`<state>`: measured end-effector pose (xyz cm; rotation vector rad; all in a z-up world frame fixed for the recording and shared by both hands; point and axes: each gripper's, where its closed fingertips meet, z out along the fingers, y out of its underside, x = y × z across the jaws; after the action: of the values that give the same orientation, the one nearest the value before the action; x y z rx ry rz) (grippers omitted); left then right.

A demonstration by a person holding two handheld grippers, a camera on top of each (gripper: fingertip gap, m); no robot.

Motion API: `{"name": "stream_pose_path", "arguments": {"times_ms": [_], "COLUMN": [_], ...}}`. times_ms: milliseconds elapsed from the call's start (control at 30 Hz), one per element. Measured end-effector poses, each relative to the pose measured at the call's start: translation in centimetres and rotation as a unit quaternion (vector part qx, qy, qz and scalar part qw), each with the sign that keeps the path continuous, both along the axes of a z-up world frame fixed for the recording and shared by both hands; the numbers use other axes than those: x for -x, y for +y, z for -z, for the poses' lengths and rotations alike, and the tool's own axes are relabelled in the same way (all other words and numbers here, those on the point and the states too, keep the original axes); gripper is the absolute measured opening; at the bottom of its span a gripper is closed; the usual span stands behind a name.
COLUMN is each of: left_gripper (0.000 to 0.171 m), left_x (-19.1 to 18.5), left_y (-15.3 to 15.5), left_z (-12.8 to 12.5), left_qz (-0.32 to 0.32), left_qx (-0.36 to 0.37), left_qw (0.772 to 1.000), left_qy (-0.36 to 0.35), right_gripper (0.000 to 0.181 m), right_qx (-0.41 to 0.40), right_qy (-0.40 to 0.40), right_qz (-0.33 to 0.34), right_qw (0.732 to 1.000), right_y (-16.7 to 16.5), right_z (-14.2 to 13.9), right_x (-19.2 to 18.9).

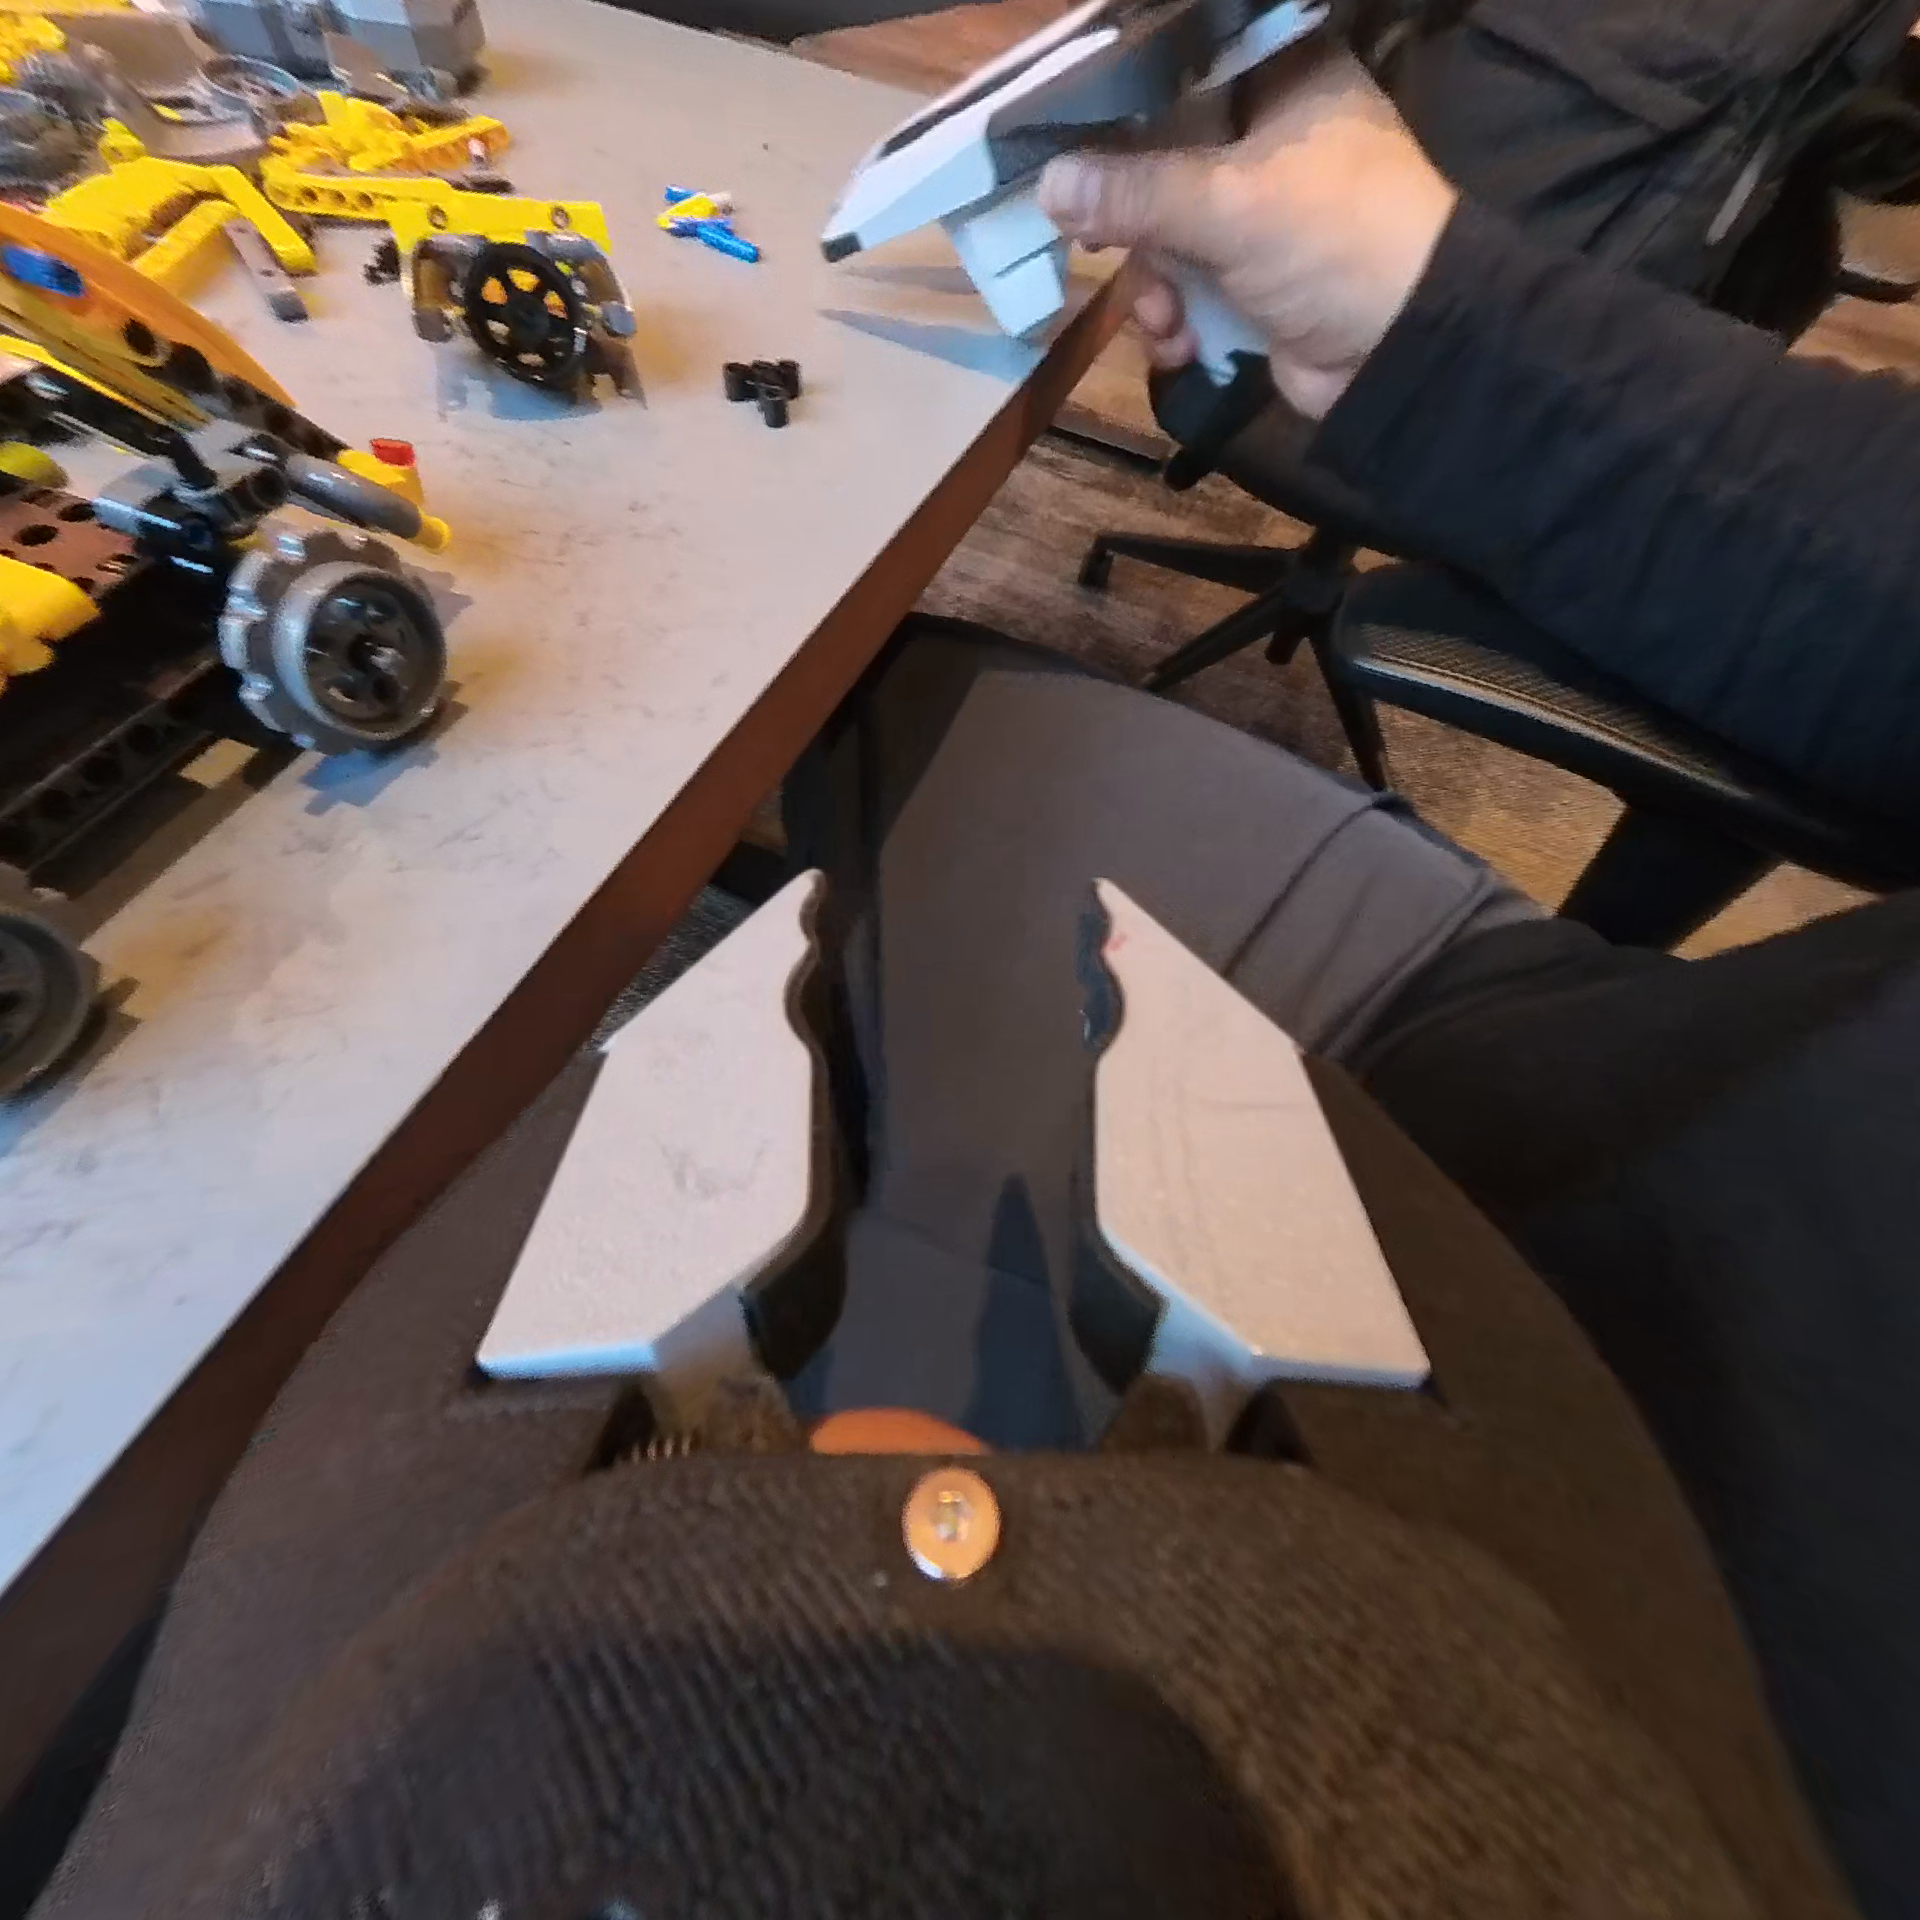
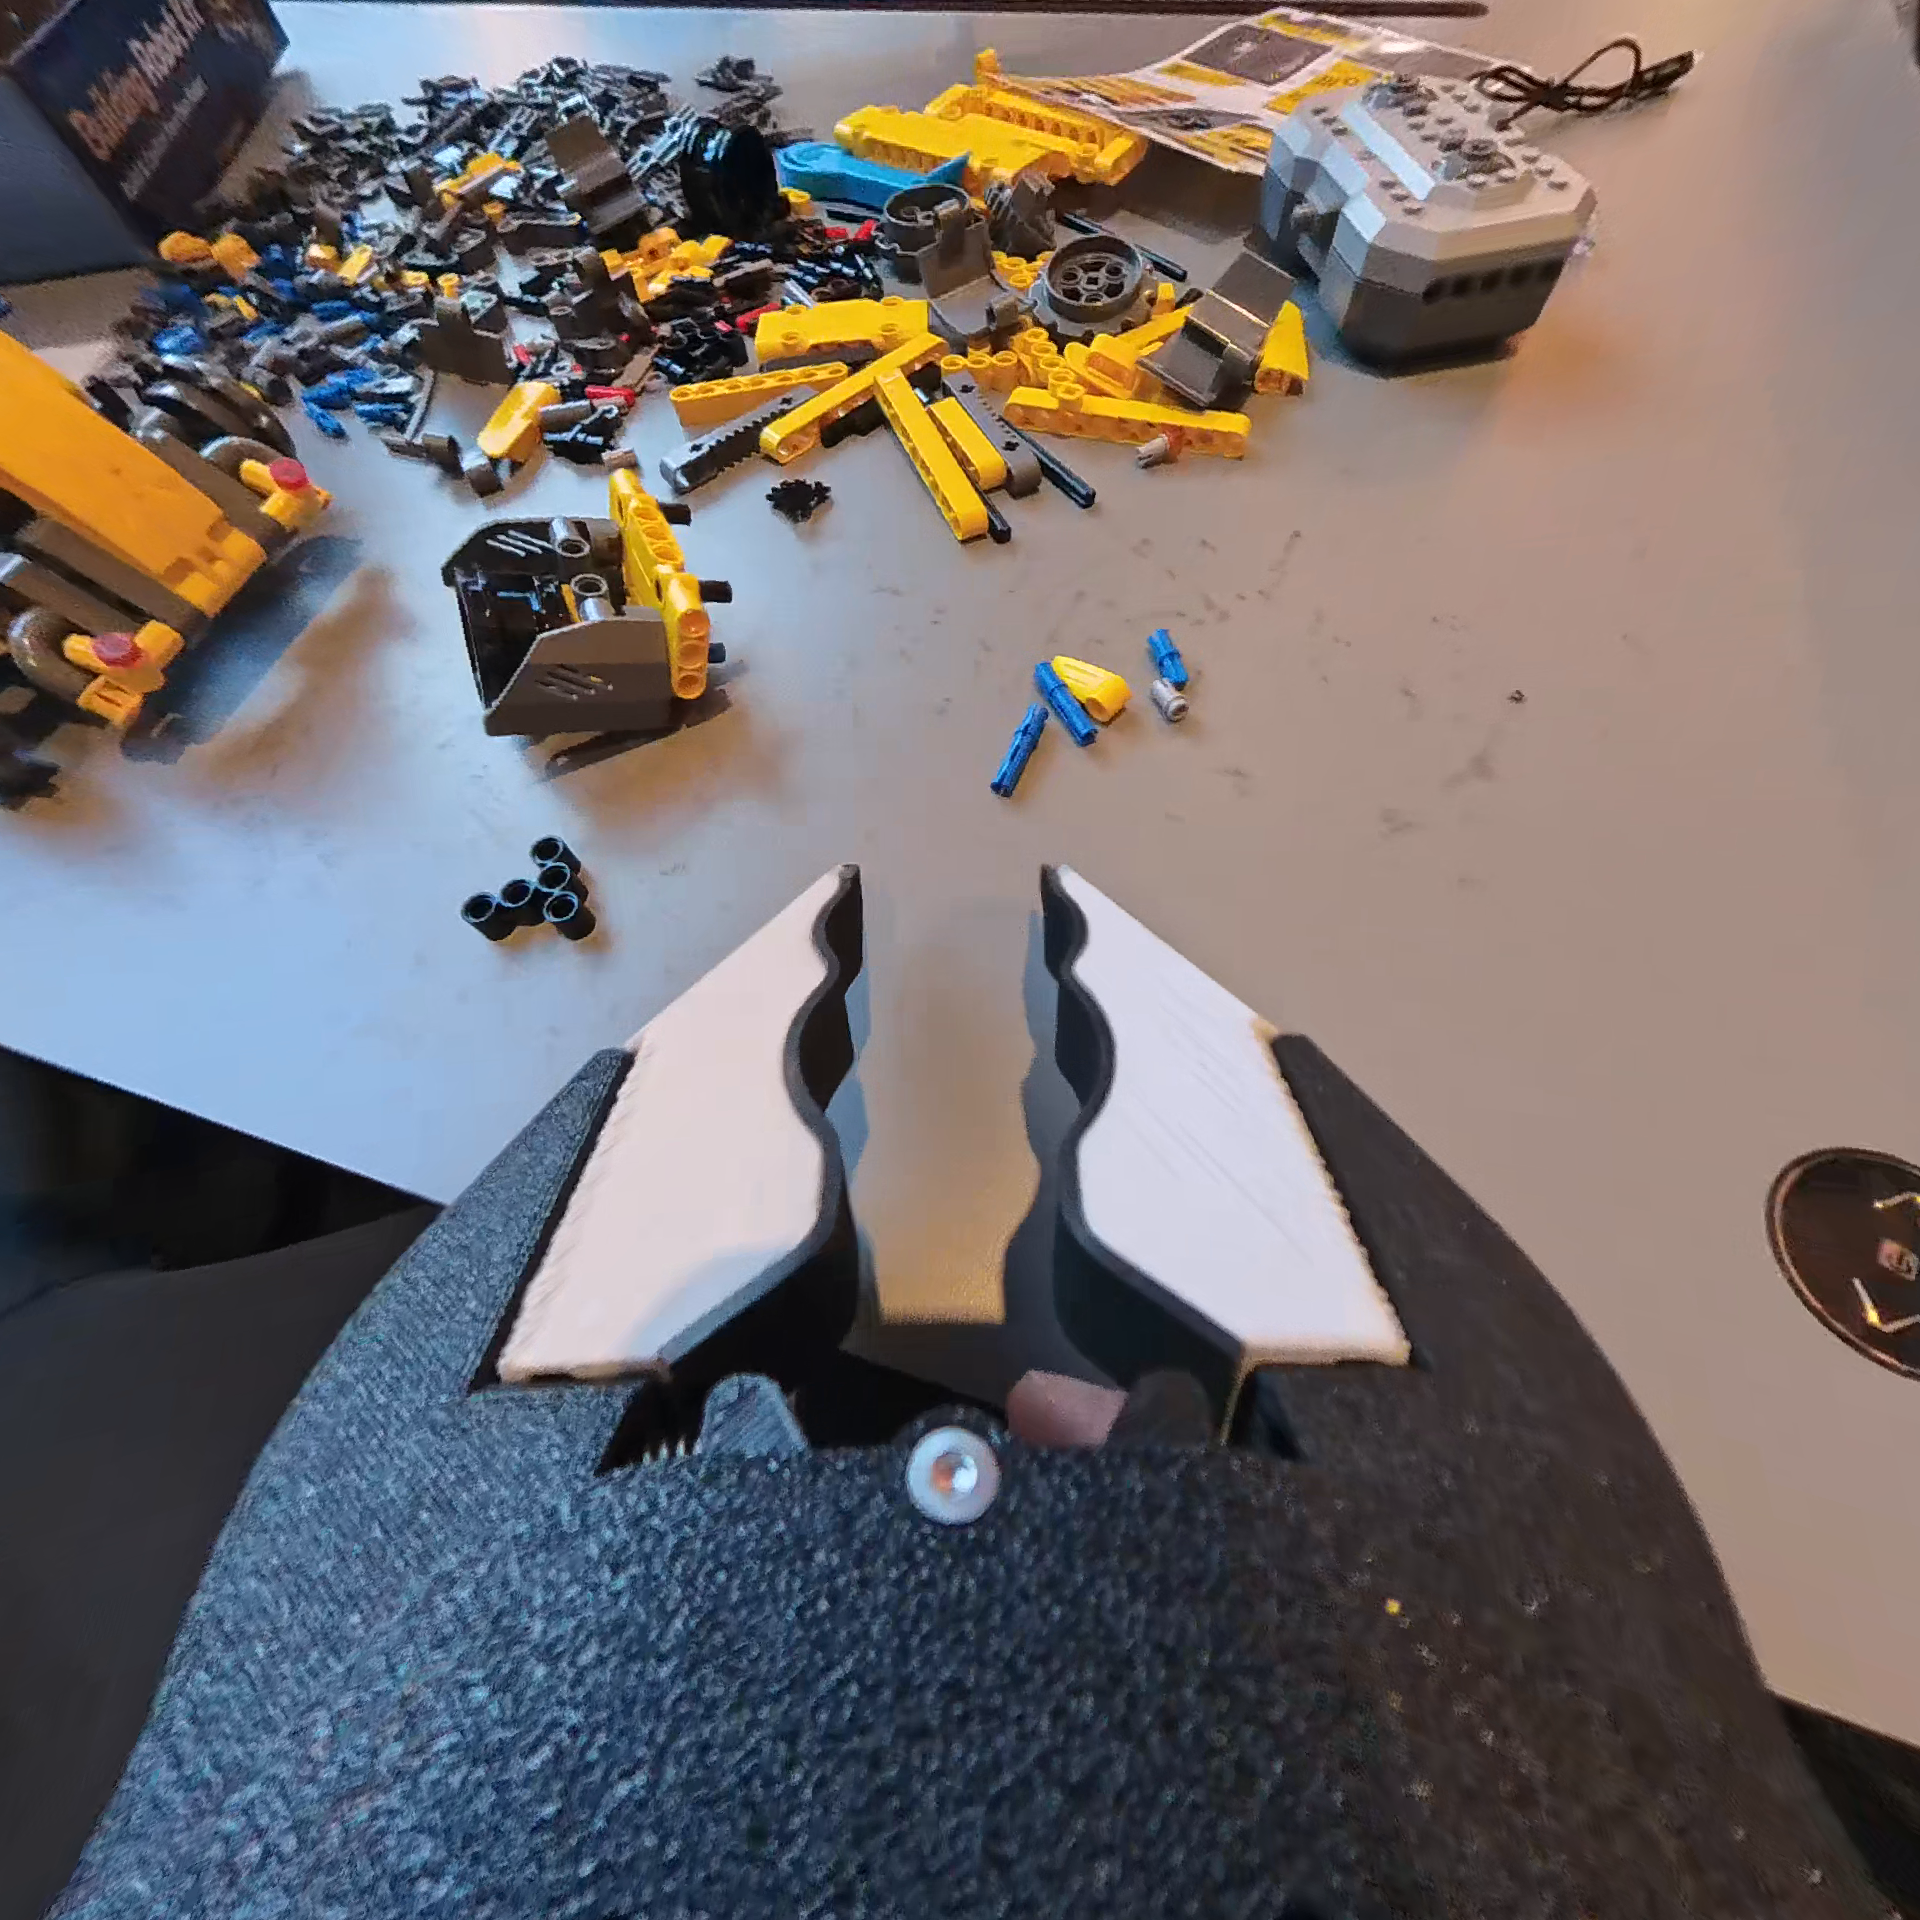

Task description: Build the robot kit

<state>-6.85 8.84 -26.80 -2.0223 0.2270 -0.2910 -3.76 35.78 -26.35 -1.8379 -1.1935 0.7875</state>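
matt grey table (image 2: 1455, 727), scuffed; glossy plastic bricks (image 2: 914, 416); rough black hand-held gripper (image 2: 951, 883) body, shiny metal screw (image 2: 951, 1475).

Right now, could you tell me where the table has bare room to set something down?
The widest bare stretch of the table lies right of the blue pins, below the grey block unit. A smaller patch sits ahead of the right gripper, between the black connectors and those pins. The far left is crowded with loose parts.

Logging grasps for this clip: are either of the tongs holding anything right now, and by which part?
Nothing is held. The left tongs gape open off the table edge; the right tongs are open above bare table.
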Motion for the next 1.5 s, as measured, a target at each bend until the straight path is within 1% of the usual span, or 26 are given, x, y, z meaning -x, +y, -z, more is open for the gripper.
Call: {"name": "stream_pose_path", "arguments": {"times_ms": [67, 167, 300, 367, 400, 467, 633, 733, 767, 933, 1033, 1233, 1367, 1500], "left_gripper": [0.044, 0.044, 0.047, 0.047, 0.047, 0.048, 0.048, 0.049, 0.049, 0.05, 0.05, 0.049, 0.049, 0.052], "left_x": [1.0, 2.3, 3.6, 3.8, 3.7, 3.3, 2.3, 1.9, 1.8, 1.9, 2.1, 3.0, 3.2, 3.7], "left_y": [0.4, 1.1, 1.0, 0.8, 0.7, 0.5, 0.0, -0.2, -0.2, -0.3, -0.3, -0.1, -0.1, 0.1], "left_z": [0.1, 0.0, 0.2, 0.3, 0.4, 0.5, 1.0, 1.0, 0.9, 0.8, 0.8, 1.0, 0.6, 0.3], "left_qz": [-0.018, -0.037, -0.018, -0.007, -0.003, 0.006, 0.032, 0.042, 0.044, 0.047, 0.044, 0.029, 0.023, 0.013], "left_qx": [-0.001, 0.001, 0.006, 0.006, 0.009, 0.018, 0.026, 0.026, 0.026, 0.027, 0.024, 0.024, 0.017, 0.007], "left_qw": [1.0, 0.999, 0.999, 0.999, 1.0, 1.0, 0.999, 0.999, 0.999, 0.998, 0.999, 0.999, 0.999, 0.999], "left_qy": [0.005, 0.003, 0.04, 0.032, 0.017, -0.008, 0.004, 0.007, 0.007, 0.007, 0.013, 0.03, 0.034, 0.036], "right_gripper": [0.035, 0.041, 0.049, 0.053, 0.052, 0.042, 0.029, 0.013, 0.004, 0.004, 0.003, 0.004, 0.004, 0.004], "right_qx": [0.011, 0.008, -0.002, -0.002, -0.003, -0.004, -0.022, -0.009, 0.0, 0.013, 0.001, -0.028, -0.036, -0.056], "right_qy": [0.001, -0.018, -0.03, -0.039, -0.05, -0.076, -0.137, -0.131, -0.124, -0.097, -0.099, -0.055, -0.03, -0.03], "right_qz": [0.001, 0.001, -0.005, -0.017, -0.022, -0.032, -0.012, -0.011, -0.019, -0.028, -0.029, -0.056, -0.078, -0.069], "right_qw": [1.0, 1.0, 1.0, 0.999, 0.999, 0.997, 0.99, 0.991, 0.992, 0.995, 0.995, 0.997, 0.996, 0.996], "right_y": [0.2, 0.5, 0.8, 0.8, 0.8, 0.9, 2.0, 1.9, 1.6, 1.5, 1.4, -0.8, -2.5, -2.3], "right_z": [-0.2, -0.5, -1.2, -1.3, -1.0, -0.4, 1.2, 1.5, 1.5, 1.5, 1.4, -0.5, -1.3, -1.3], "right_x": [-0.1, -0.2, 0.5, 1.3, 1.7, 2.4, 3.3, 3.7, 3.9, 3.8, 3.4, 3.7, 3.8, 3.1]}}
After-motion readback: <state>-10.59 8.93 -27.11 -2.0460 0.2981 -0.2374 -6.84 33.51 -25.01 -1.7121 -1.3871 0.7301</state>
